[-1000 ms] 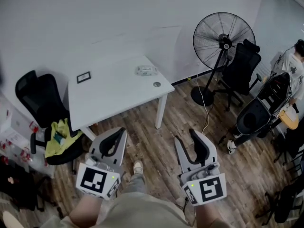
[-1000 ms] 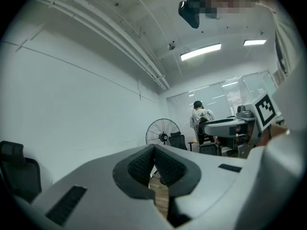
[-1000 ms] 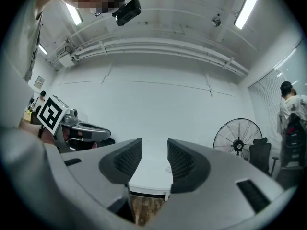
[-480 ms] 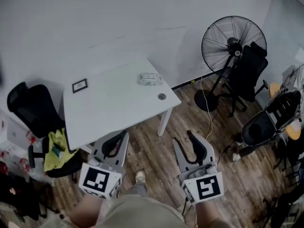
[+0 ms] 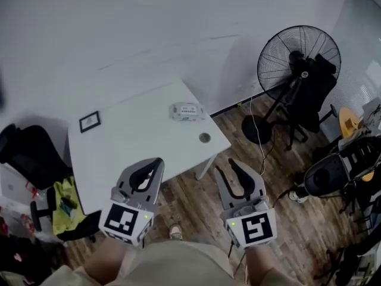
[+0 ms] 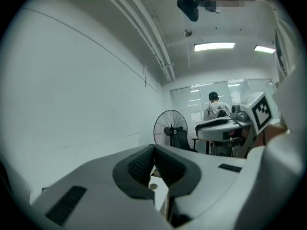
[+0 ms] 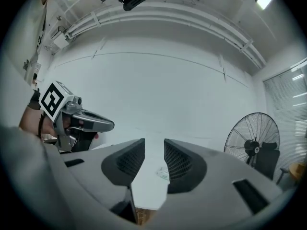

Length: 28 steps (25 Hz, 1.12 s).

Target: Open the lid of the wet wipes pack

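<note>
Grey plastic up close: left gripper (image 5: pixel 156 162) sits at lower left of the head view, its fingers (image 6: pixel 139 164) pressed together at the tips with nothing between them. Right gripper (image 5: pixel 228 167) at lower centre-right has its fingers closing, a clear gap left between the pads, and it is empty too. Neither is over the desk (image 5: pixel 137 139) yet; both are just short of its near edge. The white desk fills the middle-left of the frame, with a small round item (image 5: pixel 205 137) near its right edge. The wet wipes pack (image 5: pixel 186 111) lies flat toward the far right part of the desk, well apart from both grippers. The lid looks down, but detail is too small to be sure. A pedestal fan (image 5: pixel 300 58) stands upper right beyond the desk. My read on handling: the pack is a light, soft foil pouch that will squash and will skate on that smooth top if pushed sideways. Only the flip lid should be stiff. Pin the pouch body at one end with one gripper, off the lid. Then catch the lid's front tab with a fingertip of the other and lift. Pinching the pouch middle is likely to buckle it and jam the lid.
</note>
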Each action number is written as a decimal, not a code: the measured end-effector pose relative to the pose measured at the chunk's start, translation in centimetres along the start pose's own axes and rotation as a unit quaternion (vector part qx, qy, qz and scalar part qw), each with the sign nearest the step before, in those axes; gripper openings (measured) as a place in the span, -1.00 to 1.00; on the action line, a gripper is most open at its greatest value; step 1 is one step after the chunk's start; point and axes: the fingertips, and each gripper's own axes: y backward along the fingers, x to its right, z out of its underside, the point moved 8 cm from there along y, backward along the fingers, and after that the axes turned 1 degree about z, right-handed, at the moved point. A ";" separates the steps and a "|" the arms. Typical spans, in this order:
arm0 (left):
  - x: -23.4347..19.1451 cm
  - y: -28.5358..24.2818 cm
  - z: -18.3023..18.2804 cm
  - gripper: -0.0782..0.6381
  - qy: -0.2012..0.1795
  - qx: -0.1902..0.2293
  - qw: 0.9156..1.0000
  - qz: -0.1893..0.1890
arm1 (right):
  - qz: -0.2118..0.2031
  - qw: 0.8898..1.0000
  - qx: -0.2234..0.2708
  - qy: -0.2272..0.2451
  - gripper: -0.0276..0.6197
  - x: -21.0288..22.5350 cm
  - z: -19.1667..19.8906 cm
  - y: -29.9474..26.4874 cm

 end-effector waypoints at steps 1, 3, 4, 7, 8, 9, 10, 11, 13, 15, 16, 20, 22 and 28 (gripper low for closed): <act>-0.6 -0.8 0.0 -0.72 0.003 0.003 1.000 0.004 | -0.003 1.000 -0.003 0.006 -0.48 0.3 0.0 -1.0; -1.7 -2.2 0.1 -0.72 0.006 0.003 1.000 0.008 | -0.010 1.000 -0.017 0.020 -0.48 0.9 0.3 -2.9; -2.2 -2.8 0.3 -0.72 0.007 0.000 1.000 0.008 | -0.013 0.999 -0.027 0.025 -0.48 1.2 0.5 -3.7; -3.4 -4.6 0.8 -0.72 0.012 -0.010 1.000 0.008 | -0.014 0.998 -0.049 0.035 -0.48 2.3 1.4 -5.7; -3.8 -5.2 1.0 -0.72 0.013 -0.013 1.000 0.006 | -0.014 0.998 -0.054 0.036 -0.48 2.7 1.7 -6.5; -4.2 -5.9 1.1 -0.72 0.014 -0.017 1.000 0.003 | -0.014 0.998 -0.056 0.036 -0.48 3.2 1.9 -7.3; -4.7 -6.6 1.3 -0.72 0.014 -0.020 1.000 -0.001 | -0.013 0.998 -0.055 0.034 -0.48 3.8 2.2 -8.1; -5.1 -7.2 1.4 -0.72 0.014 -0.024 1.000 -0.005 | -0.011 0.998 -0.052 0.032 -0.48 4.5 2.4 -9.0; -5.9 -8.7 1.8 -0.72 0.015 -0.034 0.999 -0.016 | -0.013 0.998 -0.047 0.029 -0.52 5.9 3.0 -10.8; -6.7 -10.2 2.2 -0.72 0.012 -0.041 0.999 -0.030 | -0.028 0.998 -0.051 0.031 -0.52 7.1 3.8 -12.8; -7.1 -10.9 2.4 -0.72 0.011 -0.045 0.998 -0.037 | -0.038 0.997 -0.055 0.031 -0.52 7.7 4.3 -13.9; -8.7 -14.8 3.1 -0.72 0.019 -0.068 0.996 -0.062 | -0.077 0.993 -0.080 0.033 -0.52 10.2 6.3 -18.6; -9.7 -17.3 3.3 -0.72 0.019 -0.079 0.994 -0.075 | -0.102 0.990 -0.090 0.032 -0.52 11.7 7.0 -21.3; -11.7 -24.0 4.3 -0.72 0.023 -0.107 0.988 -0.114 | -0.164 0.979 -0.114 0.040 -0.54 16.0 9.3 -27.9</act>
